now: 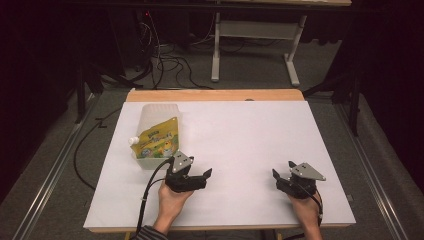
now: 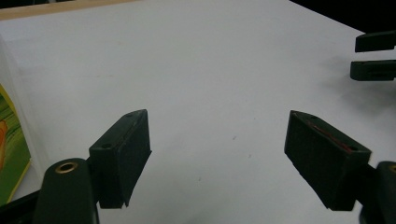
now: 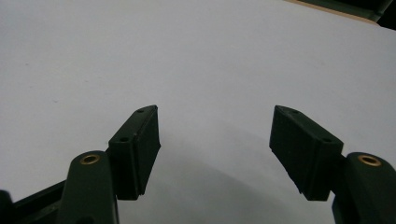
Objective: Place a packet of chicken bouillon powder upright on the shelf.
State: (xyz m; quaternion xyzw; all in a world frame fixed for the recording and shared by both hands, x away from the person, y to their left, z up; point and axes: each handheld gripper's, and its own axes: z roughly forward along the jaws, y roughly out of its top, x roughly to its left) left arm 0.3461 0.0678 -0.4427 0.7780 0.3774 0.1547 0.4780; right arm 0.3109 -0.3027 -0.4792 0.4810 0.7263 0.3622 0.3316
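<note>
I see a white rectangular tabletop (image 1: 240, 145) with a bare wooden strip (image 1: 215, 95) along its far edge, filling the middle of the high view. My left gripper (image 1: 206, 175) sits low and left of centre, jaws spread wide with nothing between them; in the left gripper view (image 2: 217, 154) they hang over plain white surface. My right gripper (image 1: 282, 170) sits low and right of centre, jaws also wide and empty, and the right gripper view (image 3: 215, 149) shows bare white below them. A yellow-green printed spouted pouch (image 1: 157, 140) leans in a translucent plastic tub (image 1: 150, 112) at centre left, just beside the left gripper. Around the table: grey carpet (image 1: 250, 70), a white-legged desk frame (image 1: 255, 35) at the top, black cables (image 1: 170, 60) on the floor at upper left, dark surroundings.
</note>
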